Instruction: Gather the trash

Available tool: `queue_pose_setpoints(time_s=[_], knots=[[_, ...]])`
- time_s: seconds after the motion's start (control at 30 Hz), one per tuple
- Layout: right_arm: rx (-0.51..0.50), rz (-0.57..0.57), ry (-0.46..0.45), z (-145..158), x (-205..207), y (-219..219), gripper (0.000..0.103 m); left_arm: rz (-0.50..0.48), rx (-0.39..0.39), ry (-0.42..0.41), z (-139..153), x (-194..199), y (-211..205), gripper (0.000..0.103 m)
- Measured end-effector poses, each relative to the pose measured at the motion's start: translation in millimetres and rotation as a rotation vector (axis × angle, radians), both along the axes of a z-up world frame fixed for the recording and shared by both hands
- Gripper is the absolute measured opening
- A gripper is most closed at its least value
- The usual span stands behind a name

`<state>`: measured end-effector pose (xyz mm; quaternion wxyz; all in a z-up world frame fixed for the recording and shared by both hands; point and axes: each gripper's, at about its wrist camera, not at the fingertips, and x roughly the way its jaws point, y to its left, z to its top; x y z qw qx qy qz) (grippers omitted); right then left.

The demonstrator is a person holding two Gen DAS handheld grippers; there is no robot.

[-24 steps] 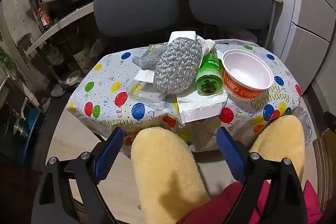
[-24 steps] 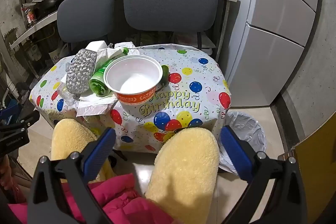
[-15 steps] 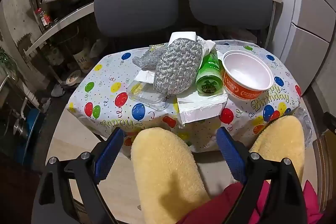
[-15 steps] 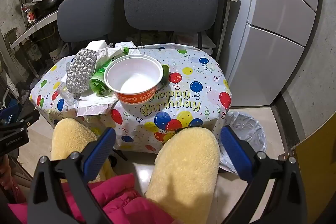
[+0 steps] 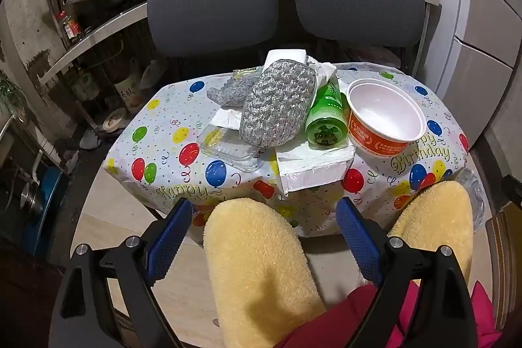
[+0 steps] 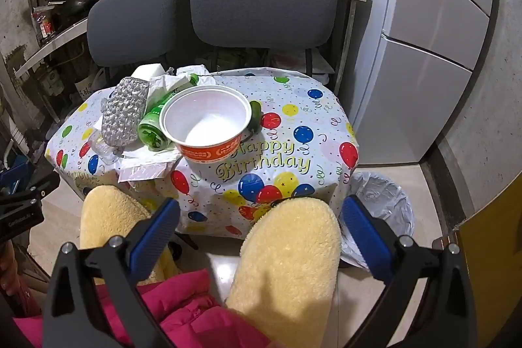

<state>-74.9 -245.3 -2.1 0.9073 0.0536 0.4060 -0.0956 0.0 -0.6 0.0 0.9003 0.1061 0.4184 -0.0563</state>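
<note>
Trash lies on a small table with a balloon-print cloth (image 5: 169, 145) (image 6: 293, 119): an orange-and-white paper bowl (image 5: 385, 123) (image 6: 205, 126), a green bottle on its side (image 5: 326, 119) (image 6: 156, 126), a silver bubble pouch (image 5: 277, 106) (image 6: 124, 113), a clear plastic tray (image 5: 228, 149), a white mailer bag (image 5: 313, 165) (image 6: 146, 165) and crumpled tissue (image 5: 323, 70). My left gripper (image 5: 264, 217) and right gripper (image 6: 261, 217) are both open and empty, held well short of the table above the person's knees.
A bin lined with a clear bag (image 6: 381, 207) stands on the floor right of the table. Two grey chairs (image 5: 212, 2) (image 6: 264, 2) stand behind the table. The person's yellow fleece knees (image 5: 254, 256) (image 6: 287, 250) fill the foreground. A white fridge (image 6: 430, 38) is at right.
</note>
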Motion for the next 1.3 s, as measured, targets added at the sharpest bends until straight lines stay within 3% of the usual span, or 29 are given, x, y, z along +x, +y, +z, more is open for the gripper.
queue_pose_setpoints(time_s=[1.3], knots=[[0.007, -0.007, 0.005, -3.1, -0.2, -3.2, 0.097, 0.0, -0.001, 0.001, -0.1, 0.1, 1.1, 0.089]])
